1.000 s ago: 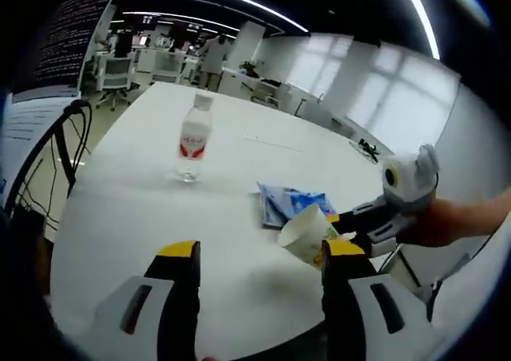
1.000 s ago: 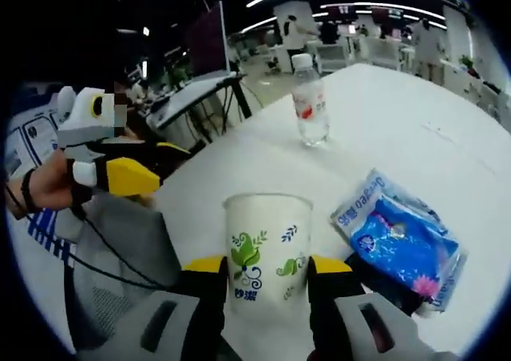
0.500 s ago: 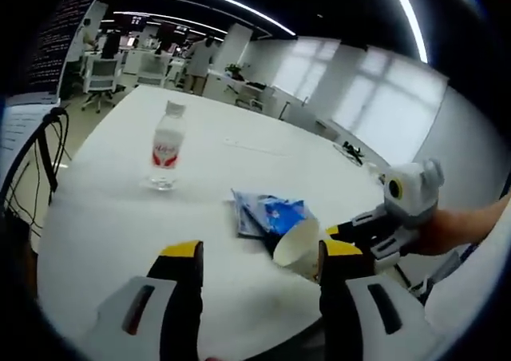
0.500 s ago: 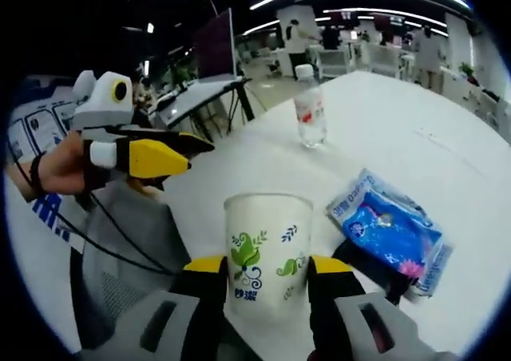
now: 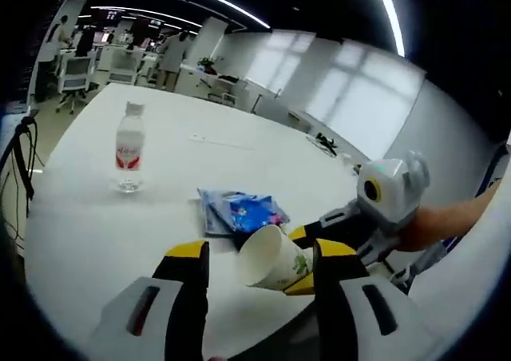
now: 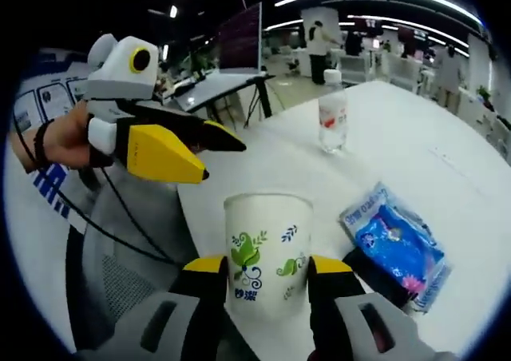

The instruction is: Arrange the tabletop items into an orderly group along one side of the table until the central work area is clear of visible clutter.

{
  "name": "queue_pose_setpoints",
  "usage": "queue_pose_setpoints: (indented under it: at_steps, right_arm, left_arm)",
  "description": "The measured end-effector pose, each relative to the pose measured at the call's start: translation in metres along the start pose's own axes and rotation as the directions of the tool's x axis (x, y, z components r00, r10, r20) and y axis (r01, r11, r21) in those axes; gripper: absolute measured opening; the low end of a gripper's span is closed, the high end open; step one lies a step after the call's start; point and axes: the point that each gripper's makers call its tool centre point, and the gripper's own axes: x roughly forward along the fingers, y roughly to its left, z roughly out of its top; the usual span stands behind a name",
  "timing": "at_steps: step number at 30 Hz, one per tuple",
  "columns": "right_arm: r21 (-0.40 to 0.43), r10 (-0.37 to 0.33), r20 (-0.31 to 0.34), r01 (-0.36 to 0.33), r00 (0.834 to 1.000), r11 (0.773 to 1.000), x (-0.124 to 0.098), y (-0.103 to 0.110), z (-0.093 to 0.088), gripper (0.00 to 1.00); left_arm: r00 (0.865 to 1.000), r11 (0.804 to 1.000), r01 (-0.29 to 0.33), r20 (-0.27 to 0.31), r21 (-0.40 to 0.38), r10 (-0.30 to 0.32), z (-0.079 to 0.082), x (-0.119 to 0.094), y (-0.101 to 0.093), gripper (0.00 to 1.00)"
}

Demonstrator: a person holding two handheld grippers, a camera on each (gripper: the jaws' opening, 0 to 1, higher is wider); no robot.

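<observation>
Both jaws-pairs seen: right gripper [image 6: 257, 277] clamps paper cup [image 6: 267, 249], base hidden; left gripper [image 5: 254, 257] wide apart

My right gripper [image 6: 266, 275] held a white paper cup [image 6: 267, 249] with green leaves on it. The cup sat right between my two yellow tips, tight on both sides. A shiny blue packet [image 6: 396, 250] lay flat on the white table [image 6: 383, 161], just to the right of that gripper. A small water bottle [image 6: 333, 120] with a red label stood straight up, far ahead of it.
</observation>
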Motion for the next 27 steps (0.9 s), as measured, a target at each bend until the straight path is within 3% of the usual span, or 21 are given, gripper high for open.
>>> queue_pose_setpoints:
  at_steps: [13,20,27]
  right_arm:
    - [-0.041,0.018,-0.013,-0.018,1.0,0.999,-0.003,0.011,-0.011,0.4]
    - [-0.068,0.037,-0.006,-0.037,0.999,0.997,-0.004,0.013,-0.009,0.4]
    - [-0.188,0.051,-0.041,-0.058,0.998,0.98,-0.004,0.021,-0.014,0.4]
  left_arm:
    - [0.997,0.999,0.053,-0.06,0.0,-0.053,-0.018,0.006,-0.015,0.46]
    - [0.989,0.993,0.11,-0.099,-0.029,-0.113,-0.033,0.012,-0.02,0.42]
    - [0.981,0.988,0.145,-0.126,-0.044,-0.149,-0.04,0.014,-0.023,0.33]
